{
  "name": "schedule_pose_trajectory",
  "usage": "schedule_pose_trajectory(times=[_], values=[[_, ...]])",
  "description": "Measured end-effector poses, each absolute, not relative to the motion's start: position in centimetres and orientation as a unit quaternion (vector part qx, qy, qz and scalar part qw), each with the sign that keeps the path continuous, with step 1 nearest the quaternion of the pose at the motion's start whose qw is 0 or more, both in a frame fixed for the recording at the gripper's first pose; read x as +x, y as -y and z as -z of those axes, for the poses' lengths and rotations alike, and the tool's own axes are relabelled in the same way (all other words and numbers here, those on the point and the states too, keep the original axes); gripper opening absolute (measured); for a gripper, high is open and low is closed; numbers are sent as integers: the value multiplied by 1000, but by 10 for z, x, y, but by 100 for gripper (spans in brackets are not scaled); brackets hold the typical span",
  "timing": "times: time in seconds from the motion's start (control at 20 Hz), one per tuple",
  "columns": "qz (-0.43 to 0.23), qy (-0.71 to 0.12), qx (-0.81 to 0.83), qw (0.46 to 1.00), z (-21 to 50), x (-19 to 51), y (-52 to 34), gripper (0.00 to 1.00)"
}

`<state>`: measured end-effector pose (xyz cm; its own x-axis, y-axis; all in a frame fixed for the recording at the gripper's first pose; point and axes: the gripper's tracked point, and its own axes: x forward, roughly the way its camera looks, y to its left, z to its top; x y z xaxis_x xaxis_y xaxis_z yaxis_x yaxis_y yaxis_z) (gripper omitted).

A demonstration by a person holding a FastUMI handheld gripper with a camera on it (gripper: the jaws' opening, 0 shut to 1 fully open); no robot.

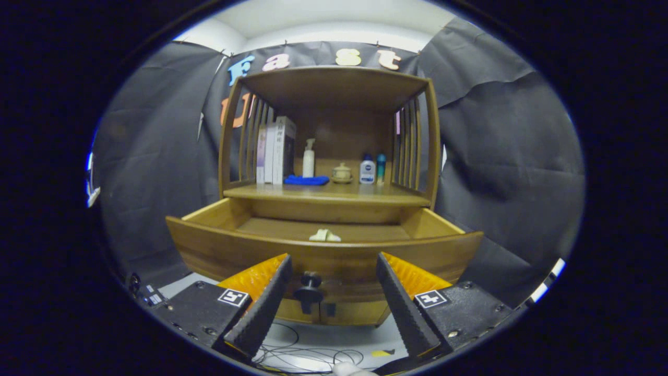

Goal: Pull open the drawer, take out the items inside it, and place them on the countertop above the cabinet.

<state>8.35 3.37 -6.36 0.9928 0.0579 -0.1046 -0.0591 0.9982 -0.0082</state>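
One small pale thing (324, 236) is seen in the open drawer (323, 256); the gripper (332, 271) is held wide around the knob (309, 292).

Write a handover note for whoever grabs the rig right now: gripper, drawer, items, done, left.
Gripper: open, holding nothing, fingers either side of the drawer knob without touching it.
Drawer: pulled out from under the countertop.
Inside: one small pale item lying on the drawer floor near the middle, beyond the fingers.
Countertop already carries books, bottles, a blue cloth and a small jar towards the back; front strip looks bare.
Done: drawer open.
Left: lift the pale item out and set it on the countertop.
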Motion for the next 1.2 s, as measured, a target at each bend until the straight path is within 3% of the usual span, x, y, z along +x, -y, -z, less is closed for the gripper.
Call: schedule_pose_trajectory(times=[0.4, 0.65, 1.2], values=[[-35, -24, 6, 999, -45, 133, -34, 100], [-56, -92, 7, 994, -70, 203, -63, 100], [-48, -365, -13, 930, 40, 300, -92, 98]])
